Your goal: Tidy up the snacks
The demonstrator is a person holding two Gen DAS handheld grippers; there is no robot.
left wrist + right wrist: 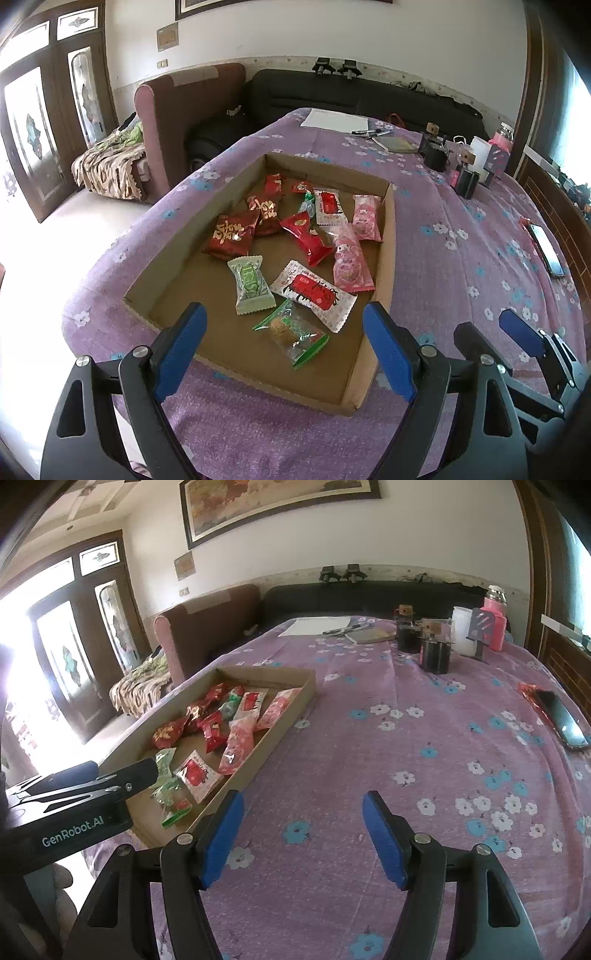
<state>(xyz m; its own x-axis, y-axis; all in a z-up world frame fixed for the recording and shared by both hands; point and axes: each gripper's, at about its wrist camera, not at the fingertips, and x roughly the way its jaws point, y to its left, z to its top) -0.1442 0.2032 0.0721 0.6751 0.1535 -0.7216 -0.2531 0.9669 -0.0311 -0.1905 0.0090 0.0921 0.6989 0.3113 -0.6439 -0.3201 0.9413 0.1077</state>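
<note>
Lying in the middle of the left wrist frame, the shallow cardboard tray (388, 236) sat on a purple flowered tablecloth (461, 258) and held all the snack packets. The left gripper (284, 332) hung at the lower centre of that frame, over the tray's near edge, its blue-padded jaws spread wide with nothing between them. Just above the gap lay a clear green-edged packet (291, 334) with a brown biscuit inside. Above it were a pale green packet (251, 286) and a white packet with red print (314, 291), the latter touching a pink packet (349, 258). Red foil packets (232, 236) clustered toward the frame's centre and upper middle, and a second pink packet (366, 218) lay against the tray's right wall.

In the right wrist frame, the right gripper (303, 832) sat at the bottom centre above bare cloth, to the right of the tray, its jaws likewise wide apart and holding nothing. A phone (561, 718) rested at the right edge, and dark jars (436, 653) with a pink bottle (495, 620) stood in the upper right. Papers and pens (332, 627) lay at the upper centre.
</note>
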